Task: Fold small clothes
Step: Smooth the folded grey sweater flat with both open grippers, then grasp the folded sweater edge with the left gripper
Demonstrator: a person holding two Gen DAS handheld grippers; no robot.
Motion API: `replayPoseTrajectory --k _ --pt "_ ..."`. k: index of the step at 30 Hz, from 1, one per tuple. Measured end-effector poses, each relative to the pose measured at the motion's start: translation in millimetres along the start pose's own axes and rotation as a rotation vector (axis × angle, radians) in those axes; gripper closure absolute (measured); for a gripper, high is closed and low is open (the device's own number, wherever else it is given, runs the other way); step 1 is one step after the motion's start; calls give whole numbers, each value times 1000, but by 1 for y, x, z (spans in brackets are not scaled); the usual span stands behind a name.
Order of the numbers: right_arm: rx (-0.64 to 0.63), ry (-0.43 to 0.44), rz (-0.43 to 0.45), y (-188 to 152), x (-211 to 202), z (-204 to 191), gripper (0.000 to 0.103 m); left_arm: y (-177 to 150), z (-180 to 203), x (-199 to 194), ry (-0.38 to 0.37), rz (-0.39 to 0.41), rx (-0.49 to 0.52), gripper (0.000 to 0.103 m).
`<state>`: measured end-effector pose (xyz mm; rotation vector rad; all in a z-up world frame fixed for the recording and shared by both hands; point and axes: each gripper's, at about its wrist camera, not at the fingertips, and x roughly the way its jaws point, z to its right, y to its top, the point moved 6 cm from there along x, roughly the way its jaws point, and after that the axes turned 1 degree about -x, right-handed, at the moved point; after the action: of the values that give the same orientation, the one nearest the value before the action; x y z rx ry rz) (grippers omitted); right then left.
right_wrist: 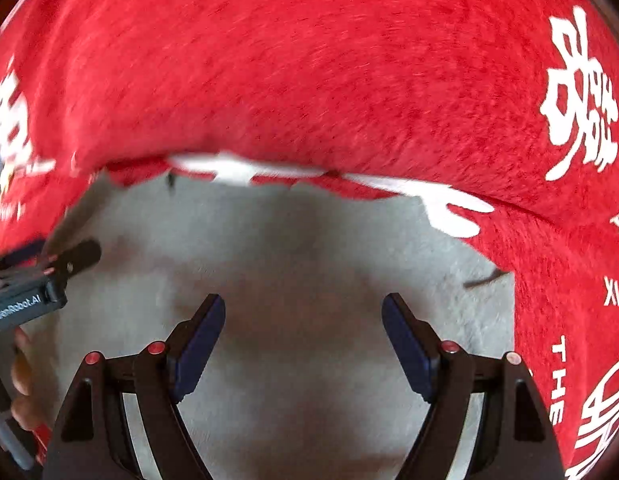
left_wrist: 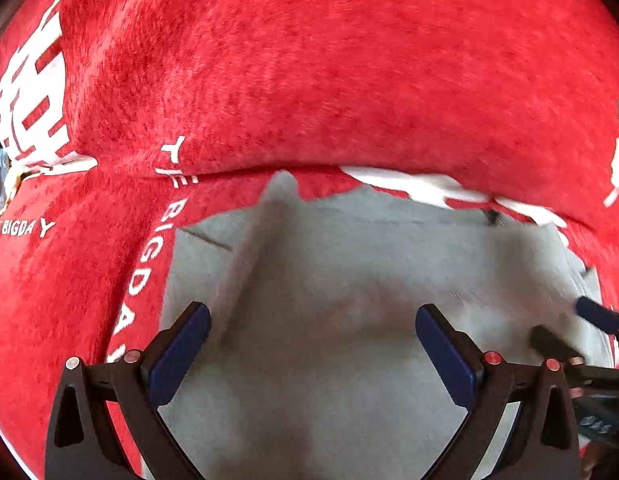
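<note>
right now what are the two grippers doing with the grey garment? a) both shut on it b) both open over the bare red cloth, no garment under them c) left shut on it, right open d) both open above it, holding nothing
d: in each wrist view the left gripper and the right gripper have their jaws spread wide with only the grey garment seen between them, lying on the red cloth.

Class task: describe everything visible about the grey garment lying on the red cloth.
The grey garment is pale, soft-looking fabric, apparently knit, lying spread and mostly flat on a red cloth printed with white characters. A ridge-like fold runs up its left part, and its far edge is uneven. Both views are blurred. The left tool and right tool hover open above it, gripping nothing.
</note>
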<state>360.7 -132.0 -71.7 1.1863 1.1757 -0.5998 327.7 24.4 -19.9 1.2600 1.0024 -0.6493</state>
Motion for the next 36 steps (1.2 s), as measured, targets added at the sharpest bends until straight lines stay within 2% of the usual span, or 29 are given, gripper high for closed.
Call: replayPoseTrajectory --k 3,6,9,12,15,18,21,23,25,27,28,30,34,36 --pt "-17 -12 -42 -15 8 2 20 -14 8 1 3 -27 18 0" --pt "-17 -28 -13 -20 6 21 20 -24 2 15 38 -78 29 0" --pt "83 -39 -21 -24 5 57 19 -27 -12 21 27 -76 21 0" --pt "142 -75 -26 -28 -3 83 20 -28 -25 5 28 -59 -1 0" --pt "160 -182 -27 -35 -22 100 19 -33 -52 -13 20 -32 -82 0" --pt "178 -95 29 -39 -43 88 19 -48 -76 -18 -18 -61 -218 0" --pt "132 -11 56 -46 -49 51 19 -65 -72 -18 -65 -98 -284 0" --pt "59 18 46 -54 -44 18 19 -72 -57 -24 -74 -87 -257 0" --pt "-10 19 26 -65 -33 -7 19 -78 -37 -27 -54 -70 -179 0" --pt "-36 -13 55 -72 -34 -13 19 -88 -26 -20 35 -92 -85 0" --pt "-35 -7 68 -74 -36 -10 19 -92 -25 -15 60 -108 -69 0" --pt "-4 6 68 -78 -40 1 19 -95 -28 -16 53 -93 -77 0" --pt "55 24 81 -92 -52 34 19 -99 -37 -24 95 -139 -87 0" --pt "69 6 55 -104 -52 48 19 -98 -46 -32 104 -132 -100 0"
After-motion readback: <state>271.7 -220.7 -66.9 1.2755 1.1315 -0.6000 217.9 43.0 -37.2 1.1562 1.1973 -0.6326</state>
